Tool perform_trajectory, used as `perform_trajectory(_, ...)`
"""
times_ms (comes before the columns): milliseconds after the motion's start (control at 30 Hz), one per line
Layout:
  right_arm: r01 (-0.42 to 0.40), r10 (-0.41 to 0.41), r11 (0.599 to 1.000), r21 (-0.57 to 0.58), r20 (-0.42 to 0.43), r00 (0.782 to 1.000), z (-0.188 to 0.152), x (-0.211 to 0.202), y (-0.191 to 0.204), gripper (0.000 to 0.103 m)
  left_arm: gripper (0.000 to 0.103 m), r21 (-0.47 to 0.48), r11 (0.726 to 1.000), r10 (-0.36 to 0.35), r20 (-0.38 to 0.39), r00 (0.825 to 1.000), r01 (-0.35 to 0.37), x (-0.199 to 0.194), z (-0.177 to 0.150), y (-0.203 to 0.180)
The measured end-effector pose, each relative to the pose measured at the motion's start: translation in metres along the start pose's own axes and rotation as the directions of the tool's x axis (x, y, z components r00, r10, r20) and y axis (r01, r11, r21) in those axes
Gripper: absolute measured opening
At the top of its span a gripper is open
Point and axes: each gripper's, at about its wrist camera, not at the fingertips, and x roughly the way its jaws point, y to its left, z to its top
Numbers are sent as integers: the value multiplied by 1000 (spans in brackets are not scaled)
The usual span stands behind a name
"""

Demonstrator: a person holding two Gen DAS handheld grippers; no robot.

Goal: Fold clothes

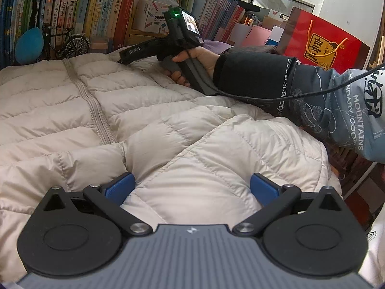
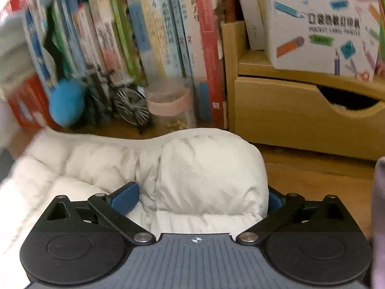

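A cream quilted down jacket (image 1: 120, 101) lies spread out, its zip running from far to near. My left gripper (image 1: 191, 187) sits at the near edge. A puffy fold bulges between its blue pads (image 1: 120, 187), which press into it from both sides. A hand holds my right gripper (image 1: 121, 59) at the jacket's far edge. In the right wrist view, my right gripper (image 2: 199, 200) has a rounded end of the jacket (image 2: 211, 173) filling the gap. The left pad touches the fabric and the right pad is mostly hidden behind it.
A shelf of books (image 1: 96, 12) stands right behind the jacket, with a model bicycle (image 2: 125, 101), a blue ball (image 2: 67, 101) and a jar (image 2: 170, 101). A wooden drawer box (image 2: 300, 110) sits at the right, and a red gift bag (image 1: 320, 41) beyond the sleeve (image 1: 264, 79).
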Motion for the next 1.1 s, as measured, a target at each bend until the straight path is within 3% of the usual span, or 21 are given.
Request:
perform_trajectory(67,-26,26,1000,15,9,1000,1,-7,8,23,103,-3,1000,-1,2,1000,1,0,0,0)
perform_trajectory(100,-27,27,999,27,5,1000,2,-11,12,15,103,-4,1000,-2,2,1000,2,0,0,0)
perform_trajectory(200,-8,10,999,-43,51,999,6,-37,33,11,103,-3,1000,0,3,1000,0,0,0,-1)
perform_trajectory(300,-102,109,993,-55,136,985,13,-86,42,11,103,-2,1000,2,4,1000,-2,1,0,-1)
perform_trajectory(400,-255,270,962,-95,207,940,12,-151,54,11,103,-1,1000,3,5,1000,-3,1,0,-1)
perform_trajectory(500,-339,374,925,-171,266,889,-2,-216,72,11,103,-2,1000,3,8,1000,-3,1,0,-1)
perform_trajectory(667,-433,507,848,-307,230,831,-53,-291,82,11,103,-21,1000,12,27,1000,-11,-5,0,-1)
perform_trajectory(800,-477,536,813,-334,109,837,-110,-313,78,12,103,-24,994,106,31,994,-106,-35,-3,-18)
perform_trajectory(900,-481,507,836,-264,38,861,-147,-310,64,12,103,2,978,208,46,977,-208,-71,-17,-39)
perform_trajectory(1000,-483,494,851,-208,-2,870,-177,-310,51,14,103,-4,947,321,27,947,-321,-110,-42,-55)
perform_trajectory(1100,-499,508,840,-216,-13,861,-194,-313,50,18,103,-32,901,434,22,901,-433,-152,-64,-62)
